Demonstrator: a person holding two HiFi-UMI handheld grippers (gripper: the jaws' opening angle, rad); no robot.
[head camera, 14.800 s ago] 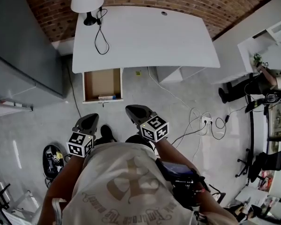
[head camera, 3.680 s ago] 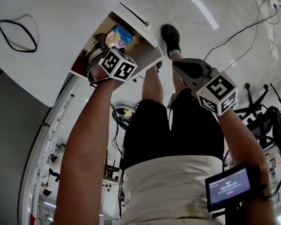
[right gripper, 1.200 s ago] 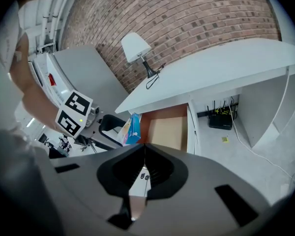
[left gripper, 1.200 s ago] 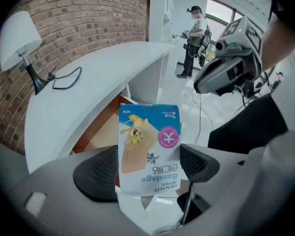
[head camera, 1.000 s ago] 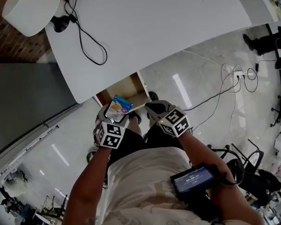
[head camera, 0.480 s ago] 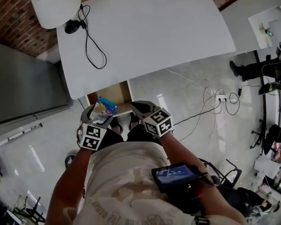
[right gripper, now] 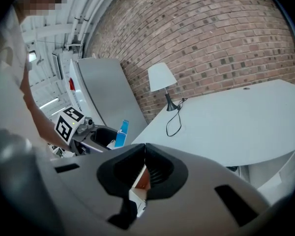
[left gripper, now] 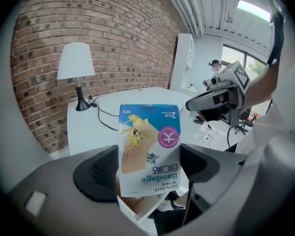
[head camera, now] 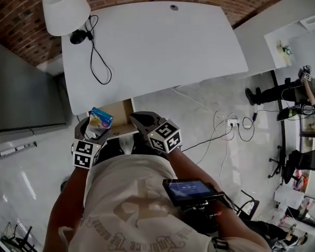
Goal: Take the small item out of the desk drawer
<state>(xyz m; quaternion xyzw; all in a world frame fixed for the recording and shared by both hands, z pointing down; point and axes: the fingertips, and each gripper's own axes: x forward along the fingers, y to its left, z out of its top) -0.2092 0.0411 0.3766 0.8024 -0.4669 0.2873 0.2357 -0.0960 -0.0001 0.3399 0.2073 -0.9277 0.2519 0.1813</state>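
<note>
Where our left tongs (left gripper: pixel 148 173) clamp the bandage box (left gripper: pixel 148 146) clear of the drawer (head camera: pixel 123 114), we cannot see its lower edge; our right tongs (right gripper: pixel 143 167) are pressed together on nothing. Beyond, the open drawer is half hidden behind both tongs, under the white counter (head camera: pixel 157 46) with its lamp (head camera: pixel 65 9)

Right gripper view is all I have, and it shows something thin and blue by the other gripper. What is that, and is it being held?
Observer: It is a bandage box. The left gripper is shut on its lower part, and the box stands on end between the jaws.
Operator: Is the drawer open?
Observer: Yes. The head view shows the drawer pulled out from under the desk, its brown inside showing.
Operator: Is the box out of it?
Observer: Yes. The left gripper view shows the box raised above the desk top, not lying in the drawer.
</note>
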